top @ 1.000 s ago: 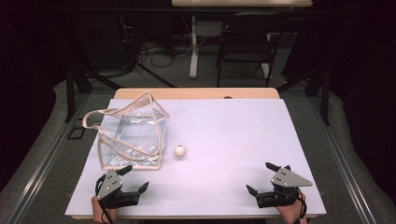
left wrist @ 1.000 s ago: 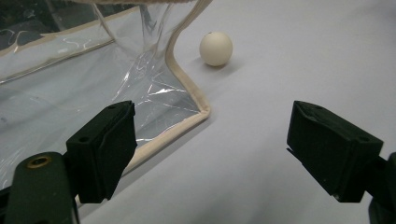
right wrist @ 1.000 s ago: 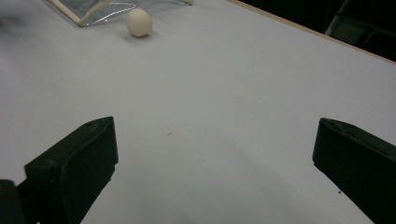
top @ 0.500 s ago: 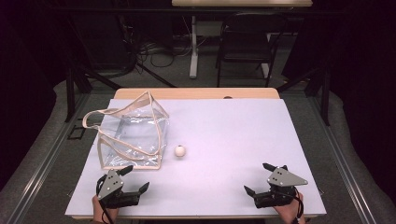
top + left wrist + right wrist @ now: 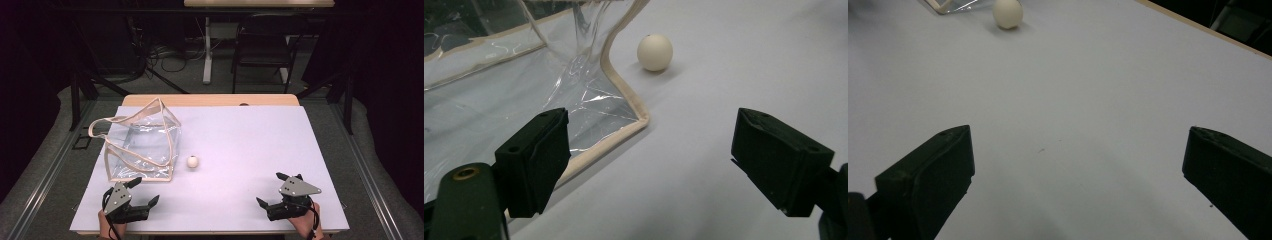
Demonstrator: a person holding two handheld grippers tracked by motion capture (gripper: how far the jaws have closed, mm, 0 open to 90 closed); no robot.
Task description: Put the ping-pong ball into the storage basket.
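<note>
Just beside clear bag [image 5: 140,147], white ball [image 5: 192,161] on table.

Bare white table [image 5: 240,150] between right gripper [image 5: 272,192] and ball [image 5: 192,161], clear bag [image 5: 140,147] just beside ball's left

A: Where does the bag [image 5: 142,145] lie?

B: On the table [image 5: 240,135], in its left half, toward the far edge. The ball [image 5: 192,161] lies on the table just beside the bag's right near corner, apart from it.

A: And the grippers?

B: Both sit at the near edge. The left gripper [image 5: 145,192] is just before the bag's near edge, its jaws spread. The right gripper [image 5: 272,190] is well apart from it, at the right near corner, jaws spread too, with the ball far off to its left and beyond.
</note>
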